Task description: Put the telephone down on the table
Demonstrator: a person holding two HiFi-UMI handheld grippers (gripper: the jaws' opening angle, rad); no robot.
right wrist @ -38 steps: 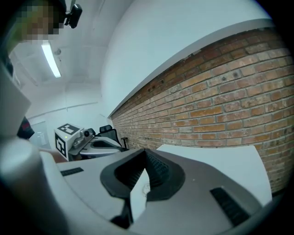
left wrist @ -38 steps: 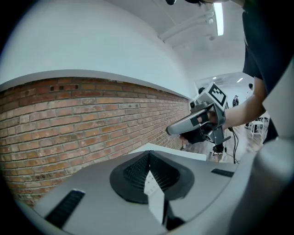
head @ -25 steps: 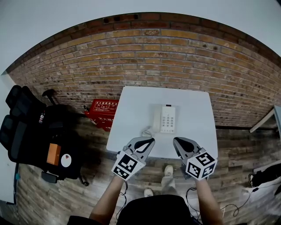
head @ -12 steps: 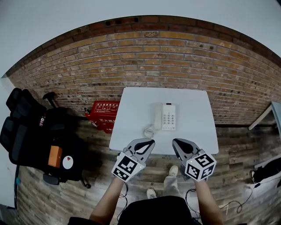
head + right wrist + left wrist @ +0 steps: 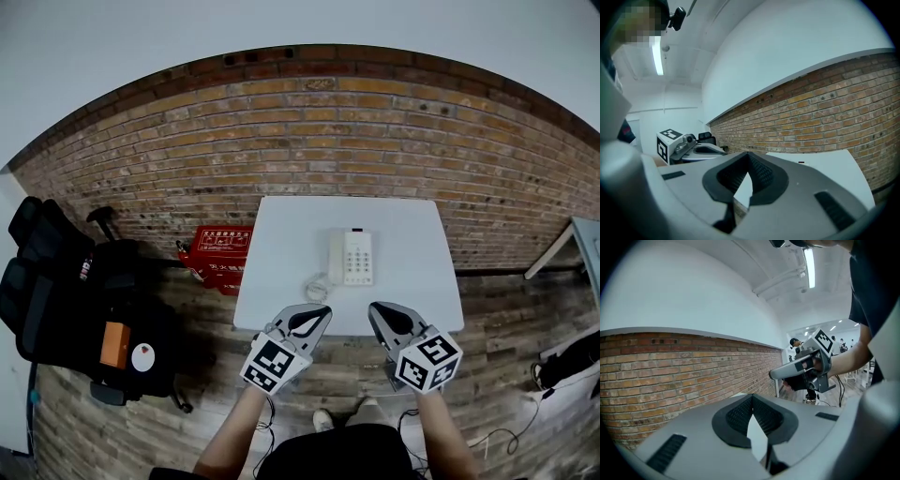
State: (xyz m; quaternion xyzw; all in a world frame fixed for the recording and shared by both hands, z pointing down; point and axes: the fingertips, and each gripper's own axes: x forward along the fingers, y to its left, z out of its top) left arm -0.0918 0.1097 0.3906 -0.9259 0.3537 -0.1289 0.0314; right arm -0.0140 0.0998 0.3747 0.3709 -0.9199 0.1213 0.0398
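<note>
Stepped back a little over the last second, pushing the table [image 5: 281,253] slightly farther off in the head view and dropping the shoes [image 5: 323,416] toward the near edge of frame; moved nothing on the tabletop.

Holding left gripper [image 5: 325,309] and right gripper [image 5: 373,307] side by side in the air above the table's near edge, tips aimed far, toward the telephone [image 5: 352,257]. Both pairs of tongs pressed together, with nothing between the pads (only white tabletop through the notch behind the tips, in each gripper view).

Telephone flat on the table, about the middle, handset seated to the left of the keypad, coiled cord [image 5: 317,284] curled just near-left of it. Probably kept back and closed for want of anything to carry: task apparently finished already, or not under way. Level, matched pose likely a rest posture, well clear of the cord.

Plain matte white top, bare apart from phone and cord, far edge close against a brick wall [image 5: 309,141]; white plaster above the brick. Wood-plank floor [image 5: 506,309] all round. Red box [image 5: 217,246] on the floor left of the table, by the wall; black office chair [image 5: 47,272] farther left; corner of a second table [image 5: 567,246] at the far right.
</note>
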